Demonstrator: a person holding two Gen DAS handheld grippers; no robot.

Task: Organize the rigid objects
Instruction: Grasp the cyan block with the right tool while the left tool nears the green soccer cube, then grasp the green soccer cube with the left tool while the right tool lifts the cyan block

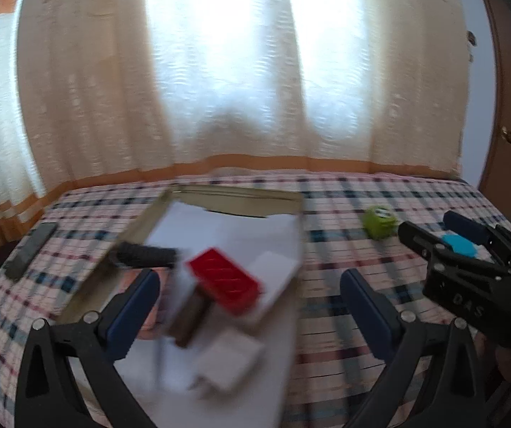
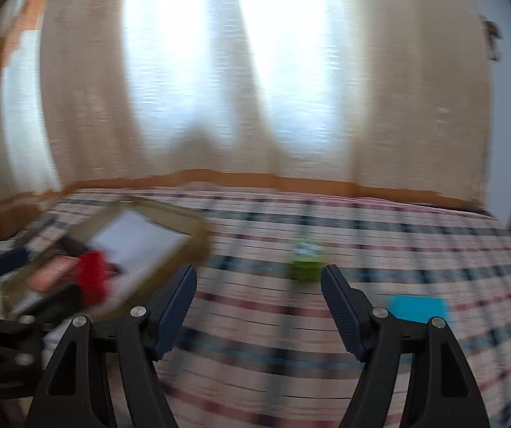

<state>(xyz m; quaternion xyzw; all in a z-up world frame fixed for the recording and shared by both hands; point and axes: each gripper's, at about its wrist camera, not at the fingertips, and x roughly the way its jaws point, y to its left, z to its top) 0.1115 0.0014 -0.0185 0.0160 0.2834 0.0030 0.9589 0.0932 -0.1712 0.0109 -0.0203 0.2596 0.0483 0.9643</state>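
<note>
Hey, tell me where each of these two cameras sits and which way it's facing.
Left wrist: on the left gripper, facing the curtained window, above the open cardboard box holding a red rectangular block; the right gripper shows at right.
Right wrist: on the right gripper, same heading, over the plaid bedspread; its fingers show.
Shared: box, small green toy, flat turquoise piece.
</note>
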